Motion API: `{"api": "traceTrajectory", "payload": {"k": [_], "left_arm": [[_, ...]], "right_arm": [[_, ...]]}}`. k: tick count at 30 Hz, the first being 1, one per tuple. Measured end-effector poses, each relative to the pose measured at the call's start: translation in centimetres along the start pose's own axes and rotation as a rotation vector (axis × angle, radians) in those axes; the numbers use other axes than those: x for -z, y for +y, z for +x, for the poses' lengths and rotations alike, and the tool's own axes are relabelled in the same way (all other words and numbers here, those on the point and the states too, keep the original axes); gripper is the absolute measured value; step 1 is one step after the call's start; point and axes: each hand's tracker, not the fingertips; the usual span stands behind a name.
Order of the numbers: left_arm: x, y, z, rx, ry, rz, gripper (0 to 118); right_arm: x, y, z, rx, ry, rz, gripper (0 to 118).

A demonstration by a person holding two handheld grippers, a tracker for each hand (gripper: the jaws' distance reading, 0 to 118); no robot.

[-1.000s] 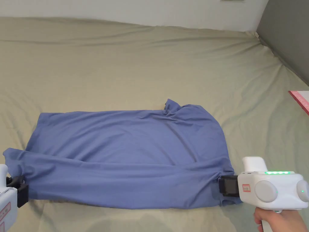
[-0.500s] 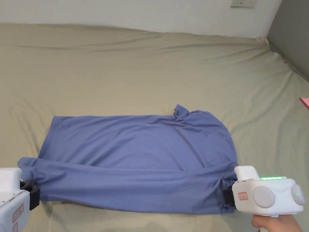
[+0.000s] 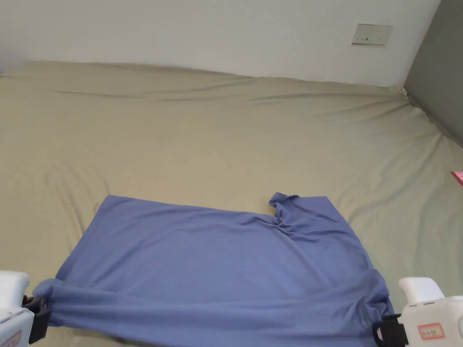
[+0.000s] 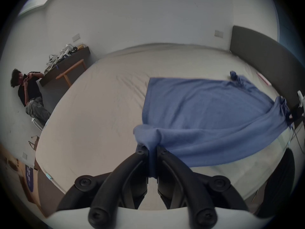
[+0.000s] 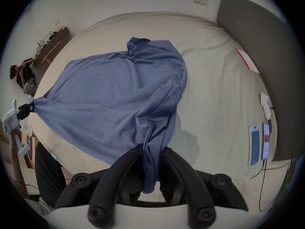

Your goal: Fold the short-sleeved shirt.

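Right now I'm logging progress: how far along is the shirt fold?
Early. Done: the shirt lies spread on the bed. In hand: the left gripper and right gripper each clamp a near corner, its near edge lifted. Left: every fold; no finished crease shows.

Head view: left gripper [image 3: 38,311] cut off by the bottom-left corner, right gripper [image 3: 384,333] by the bottom-right; neither hand visible there. Near hem of the shirt [image 3: 217,275] runs off the bottom edge. Red item [image 3: 457,177] clipped at the right edge, unidentifiable. Left gripper view: cloth near the jaws blurred. Clutter on the far shelf [image 4: 66,57] too small to make out.
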Motion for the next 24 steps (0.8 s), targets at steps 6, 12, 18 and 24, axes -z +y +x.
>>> {"api": "traceTrajectory", "payload": {"k": [6,12,18,24], "left_arm": [[3.8,-4.0,0.4,0.136,-0.020,-0.191,8],[6.3,-5.4,-0.1,0.113,-0.033,-0.218,8],[4.9,-4.0,-0.2,0.091,0.013,-0.165,60],[-1.0,1.4,-0.9,-0.095,-0.015,0.101,105]], "right_arm": [[5.5,-3.5,1.5,0.009,-0.076,-0.169,18],[6.7,-4.5,2.1,0.064,-0.051,-0.170,19],[4.3,-3.0,2.4,0.005,-0.242,-0.069,94],[-4.6,0.9,0.5,0.019,-0.268,0.313,94]]}}
